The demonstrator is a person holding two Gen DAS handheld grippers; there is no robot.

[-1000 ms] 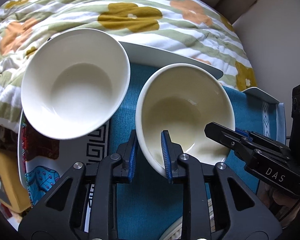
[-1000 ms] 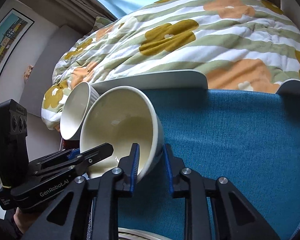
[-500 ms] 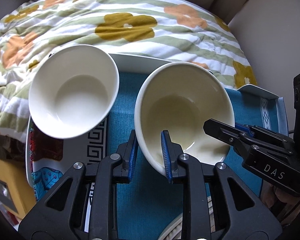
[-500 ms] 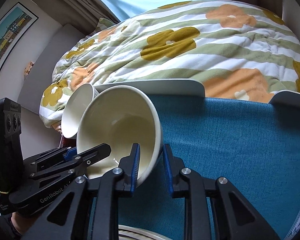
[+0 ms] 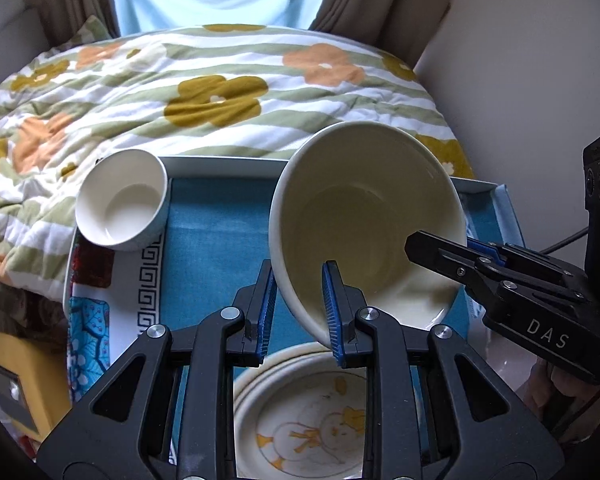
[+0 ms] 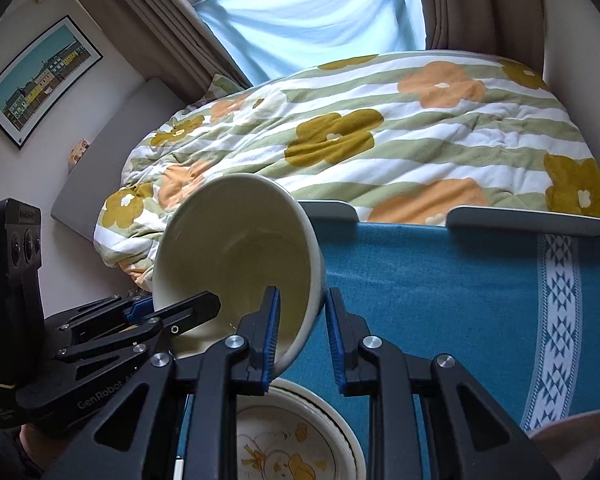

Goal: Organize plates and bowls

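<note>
We see the large bowl (image 5: 364, 224) raised over the cloth (image 5: 216, 240), the plate (image 5: 312, 416) below it, the small bowl (image 5: 122, 204) far left, the bed (image 5: 220, 92) behind

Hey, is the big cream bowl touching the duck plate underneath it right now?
Cannot tell. In the left wrist view the cream bowl overlaps the duck plate, but the left gripper hides its underside.

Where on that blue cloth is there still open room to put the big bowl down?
Bare blue cloth lies between the small white bowl and the big bowl, and more stretches right toward the patterned white band. The near edge is crowded by the duck-painted plates.
</note>
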